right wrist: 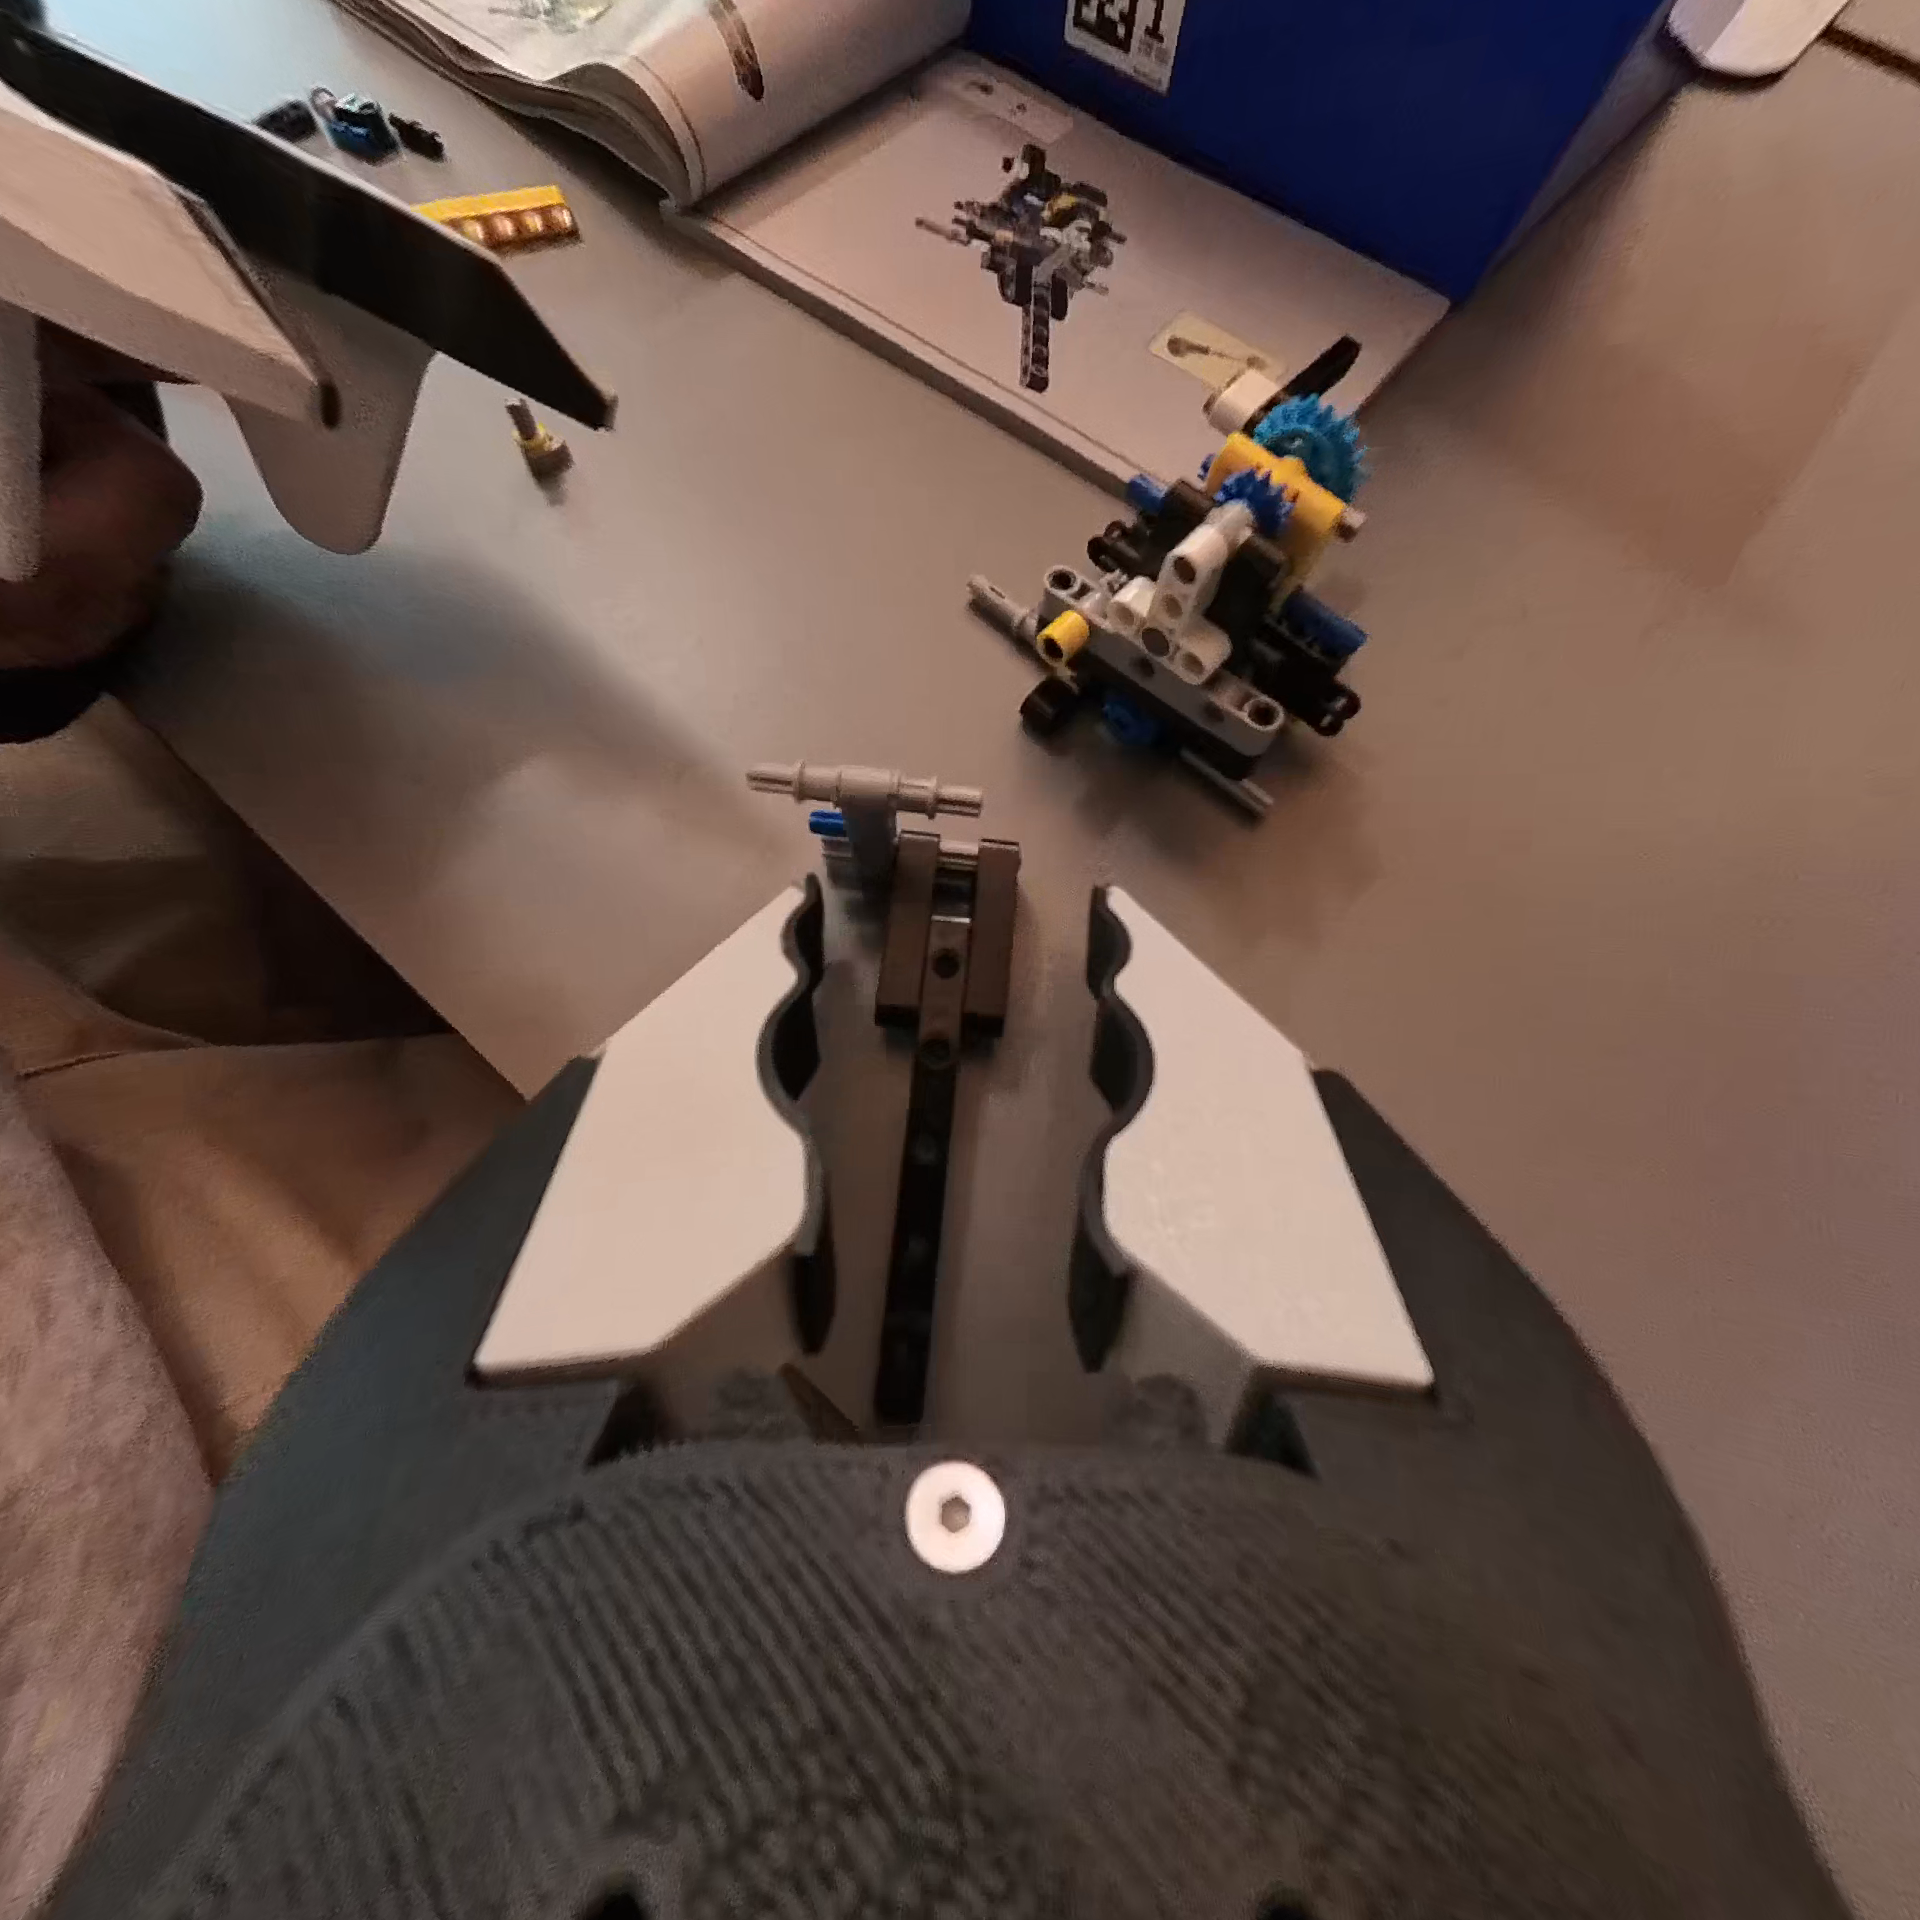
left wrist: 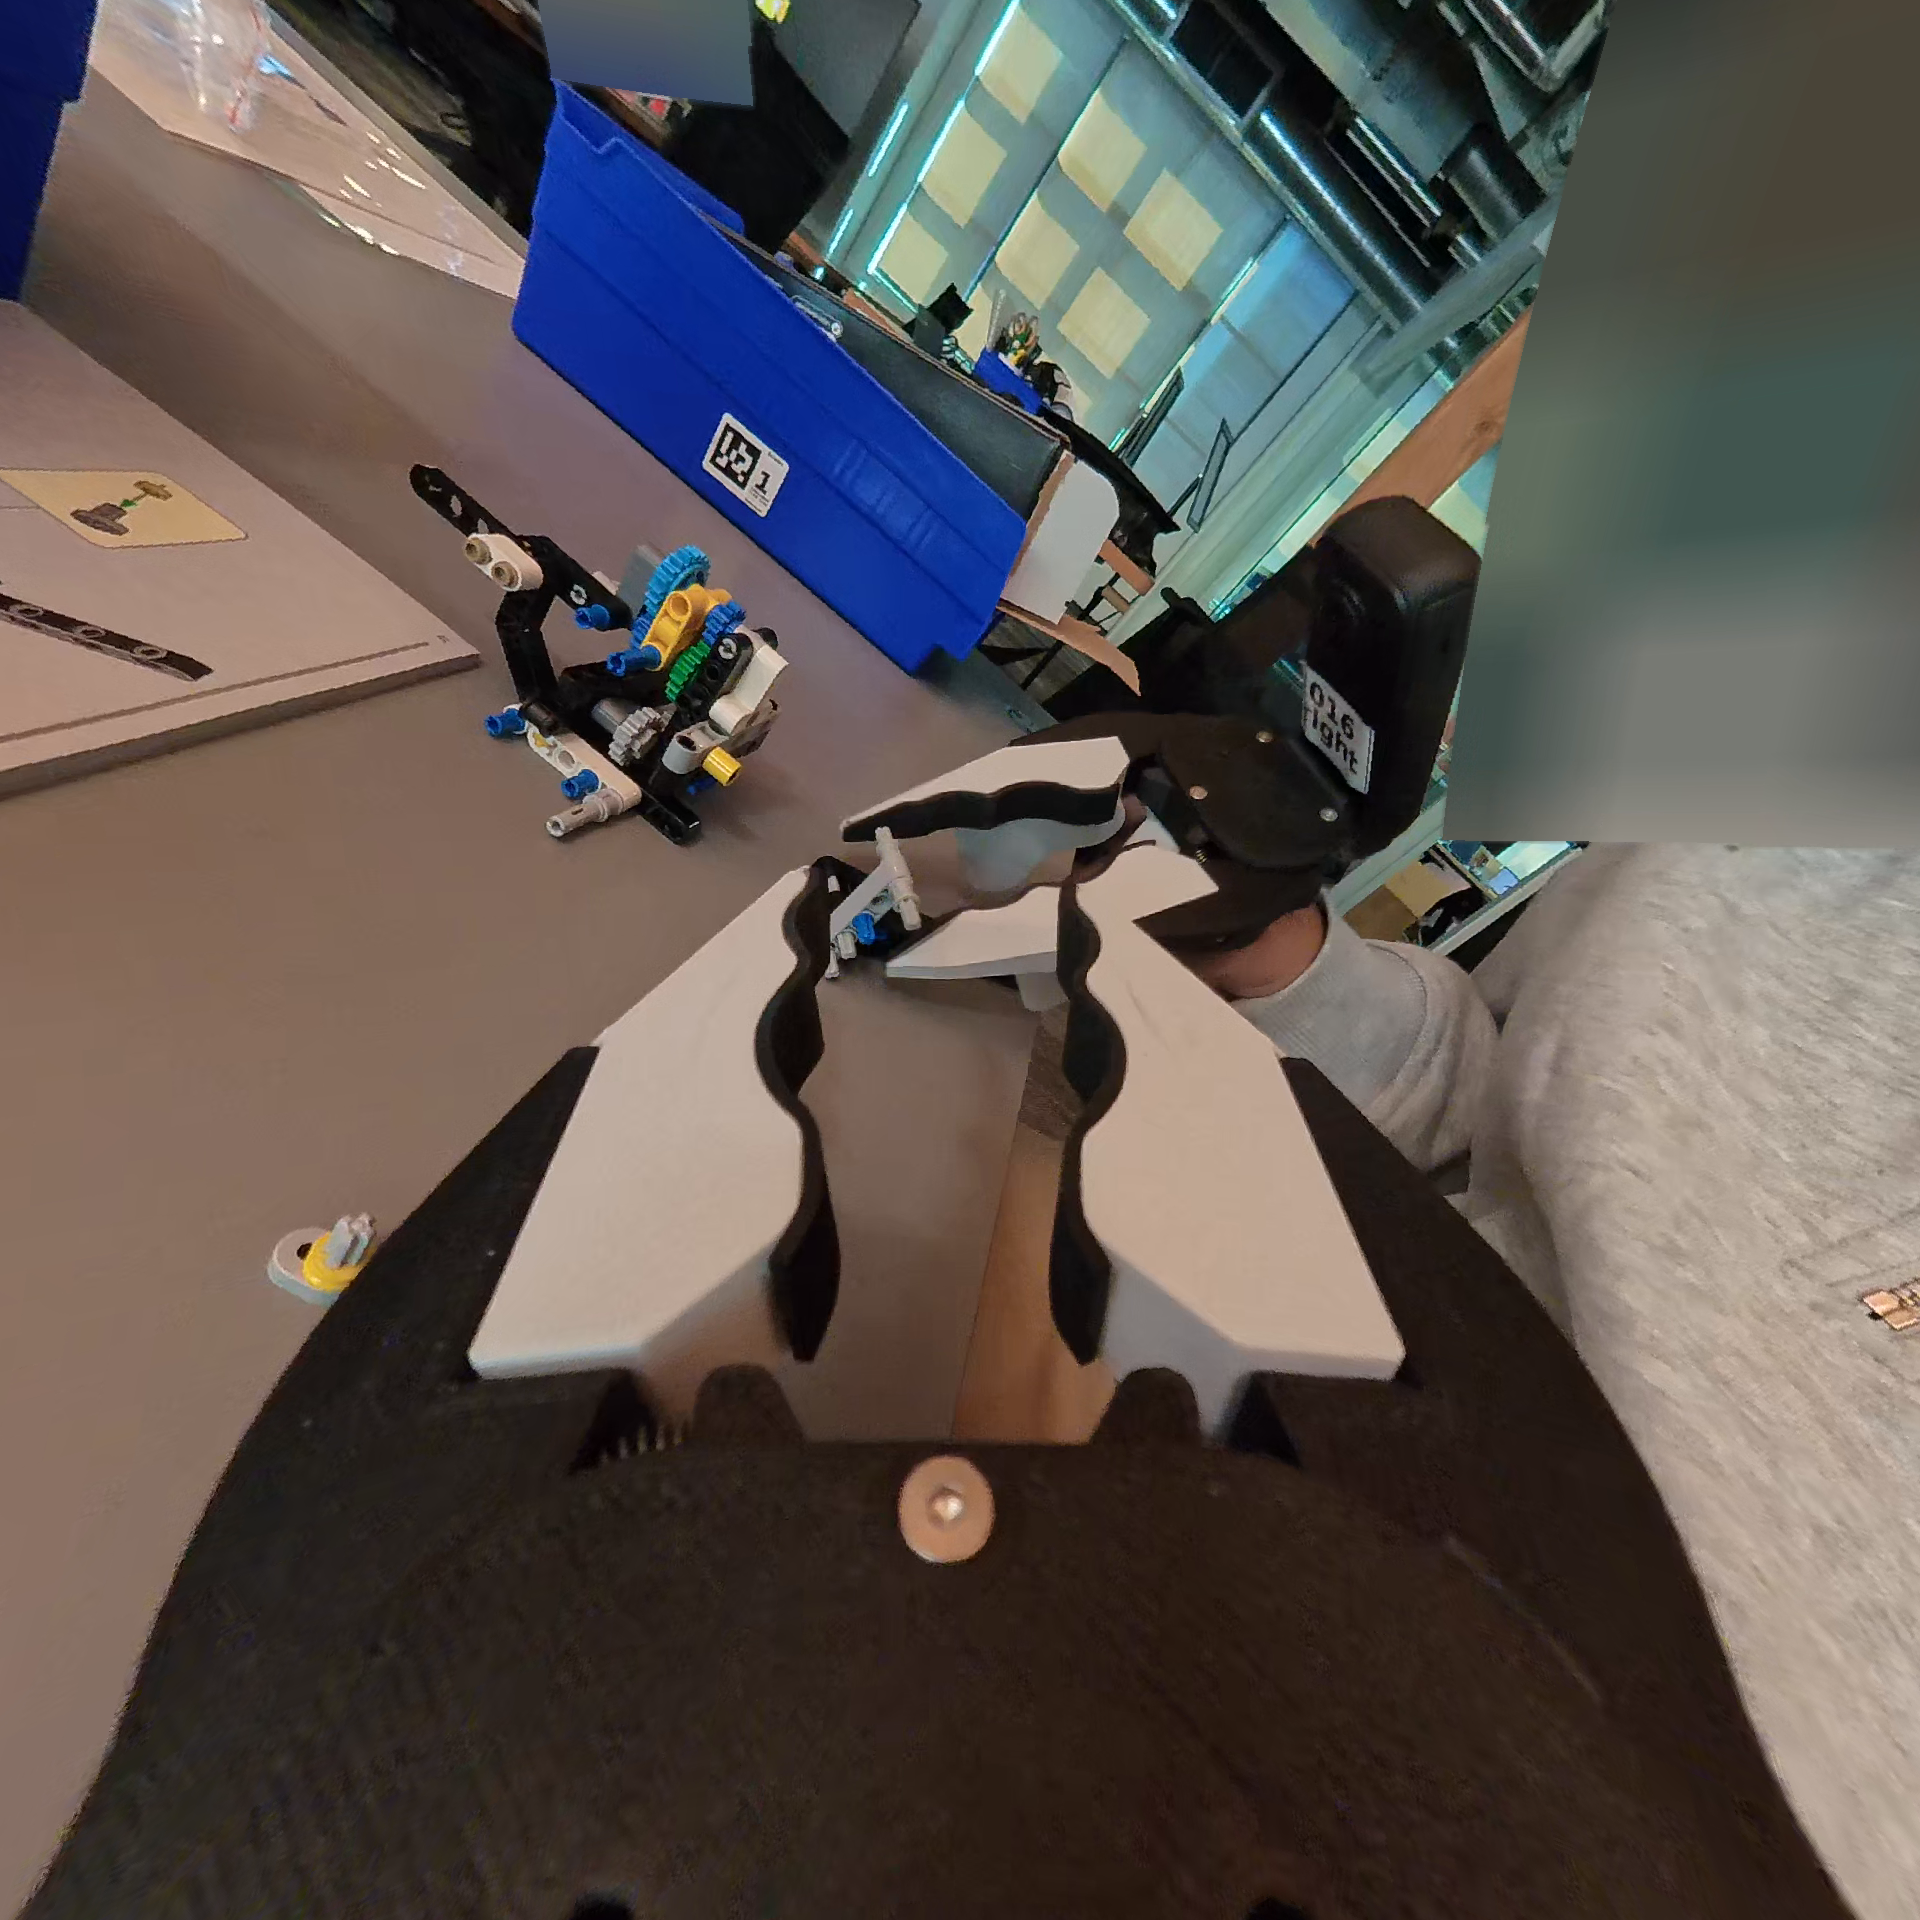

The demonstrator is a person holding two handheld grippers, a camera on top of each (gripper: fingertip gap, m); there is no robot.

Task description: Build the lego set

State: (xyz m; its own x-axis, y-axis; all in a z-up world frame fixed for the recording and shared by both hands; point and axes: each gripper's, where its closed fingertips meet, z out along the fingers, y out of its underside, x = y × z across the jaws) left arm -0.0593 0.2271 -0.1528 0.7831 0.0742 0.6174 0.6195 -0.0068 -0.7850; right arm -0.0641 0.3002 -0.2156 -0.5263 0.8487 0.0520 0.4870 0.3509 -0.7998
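A small sub-assembly (right wrist: 940,935), a long black beam with dark grey bars and a light grey cross pin at its tip, lies between the fingers of my right gripper (right wrist: 951,899). The jaws are apart; the piece sits against the left pad and clear of the right one. I cannot tell whether it rests on the table. In the left wrist view it (left wrist: 896,873) pokes out between the right gripper's fingers (left wrist: 871,900). My left gripper (left wrist: 940,904) is open and empty just short of it. The main build (left wrist: 634,686), with blue gears and a yellow block, stands on the grey table (right wrist: 1205,603).
An open instruction booklet (left wrist: 208,623) (right wrist: 935,239) and a blue bin (left wrist: 769,416) (right wrist: 1351,125) lie beyond the build. A small yellow-and-grey piece (left wrist: 327,1257) (right wrist: 540,447), a yellow beam (right wrist: 509,220) and small dark pieces (right wrist: 353,120) lie loose. The table edge (right wrist: 312,914) is close. Left tips to right tips: about 10 centimetres. To reach the small yellow-and-grey piece (left wrist: 327,1257) in a straight line is about 9 centimetres for my left fingers, about 15 centimetres for my right. My right wrist view (right wrist: 530,433) looks at it from another angle.
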